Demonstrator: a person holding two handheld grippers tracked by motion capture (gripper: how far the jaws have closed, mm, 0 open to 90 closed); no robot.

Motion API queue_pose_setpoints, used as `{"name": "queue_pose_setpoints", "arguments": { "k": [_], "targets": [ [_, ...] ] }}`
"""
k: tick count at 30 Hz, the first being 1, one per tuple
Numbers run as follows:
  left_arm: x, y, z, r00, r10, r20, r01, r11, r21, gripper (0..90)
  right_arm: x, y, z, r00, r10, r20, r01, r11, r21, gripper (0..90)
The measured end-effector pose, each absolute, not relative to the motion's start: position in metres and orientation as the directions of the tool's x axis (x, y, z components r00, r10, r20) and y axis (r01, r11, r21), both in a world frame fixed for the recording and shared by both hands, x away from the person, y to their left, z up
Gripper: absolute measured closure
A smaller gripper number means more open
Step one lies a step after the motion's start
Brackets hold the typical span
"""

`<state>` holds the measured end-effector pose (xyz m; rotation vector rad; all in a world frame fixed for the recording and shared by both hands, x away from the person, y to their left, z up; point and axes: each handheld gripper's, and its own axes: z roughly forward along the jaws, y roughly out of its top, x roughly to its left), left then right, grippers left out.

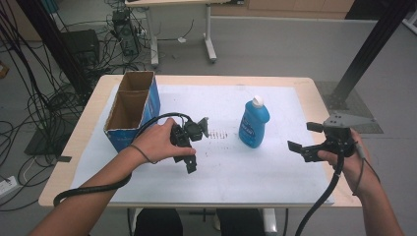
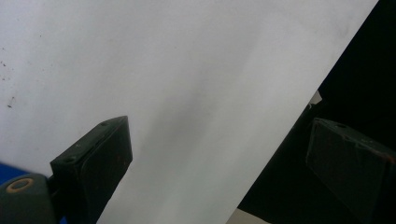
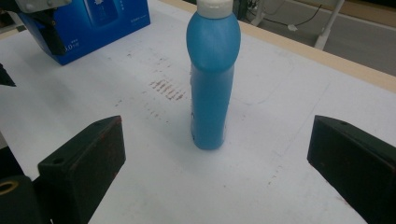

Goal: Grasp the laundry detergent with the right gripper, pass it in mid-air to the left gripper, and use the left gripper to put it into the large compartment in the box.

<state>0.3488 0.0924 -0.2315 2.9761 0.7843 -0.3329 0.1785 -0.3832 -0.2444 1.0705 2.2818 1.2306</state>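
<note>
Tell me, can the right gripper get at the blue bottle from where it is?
Probably yes: the right gripper is open, the bottle stands upright straight ahead between its jaws, and only bare white mat lies between.

A blue detergent bottle [image 3: 212,79] of smooth, slightly glossy plastic is seen, topped by a white plastic cap [image 3: 214,5]. The counter [image 1: 314,93] is edged in pale, matt wood and is covered by a white sheet [image 3: 140,140] that looks like matt paper, marked with rough reddish-brown scuffs [image 3: 167,88]. A box [image 1: 133,110] of cardboard is shown, printed glossy blue outside and left raw brown inside. The right tool [image 3: 217,172] is fitted with black, matt jaws of hard plastic, lightly scratched. The left tool [image 2: 224,158] carries the same dull black jaws. A grey plate [image 1: 349,119] with a matt finish tops the right tool.
</note>
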Motion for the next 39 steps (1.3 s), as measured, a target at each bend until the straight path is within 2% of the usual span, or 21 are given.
{"name": "queue_pose_setpoints", "arguments": {
  "k": [8,20,39],
  "targets": [
    [0.347,0.094,-0.230,0.849,0.481,-0.219,0.492,-0.871,-0.005,7.4,0.174,-0.371,-0.254,-0.639,0.768,0.034,0.476,0.360,0.802,4.0],
    [0.345,0.093,-0.233,0.853,0.475,-0.218,0.485,-0.874,-0.006,7.5,0.170,-0.363,-0.278,-0.623,0.780,0.059,0.494,0.334,0.803,4.2],
    [0.345,0.091,-0.235,0.851,0.478,-0.219,0.488,-0.873,-0.009,7.4,0.171,-0.358,-0.298,-0.621,0.780,0.080,0.497,0.314,0.809,4.4]
  ]
}}
